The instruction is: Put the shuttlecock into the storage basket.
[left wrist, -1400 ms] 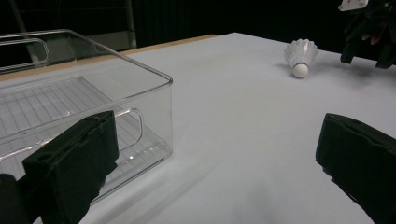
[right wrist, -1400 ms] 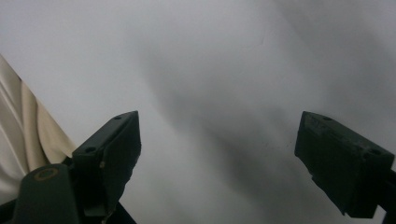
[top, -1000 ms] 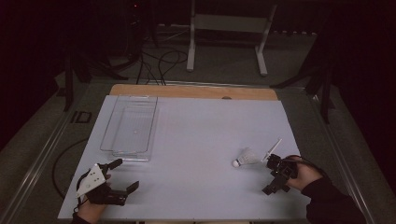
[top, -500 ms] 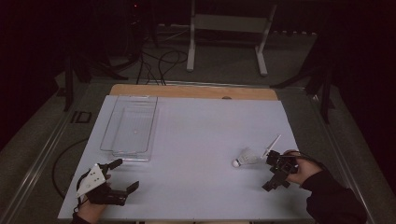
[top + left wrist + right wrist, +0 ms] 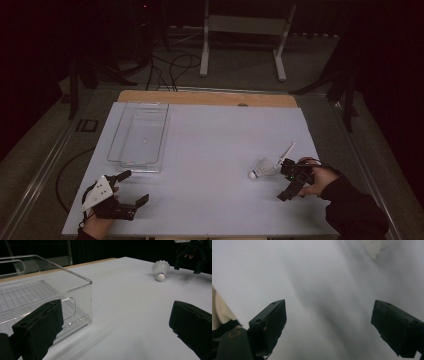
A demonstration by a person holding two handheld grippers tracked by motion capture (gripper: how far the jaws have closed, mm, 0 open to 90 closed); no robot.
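Lying just beside the spread-jawed right gripper [image 5: 292, 182], the shuttlecock [image 5: 262, 170] looks featherlight with a crushable skirt, so I'd pinch its firmer cork tip gently.

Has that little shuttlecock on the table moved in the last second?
No. The shuttlecock lies at the same spot on the white table, just left of the right gripper, as far from the clear bin as before.

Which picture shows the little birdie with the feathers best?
The left gripper view: the shuttlecock lies sharp on the white table, with its feather skirt and round tip both plain. The high view shows it small, beside the right tool. The right gripper view is too blurred to tell.
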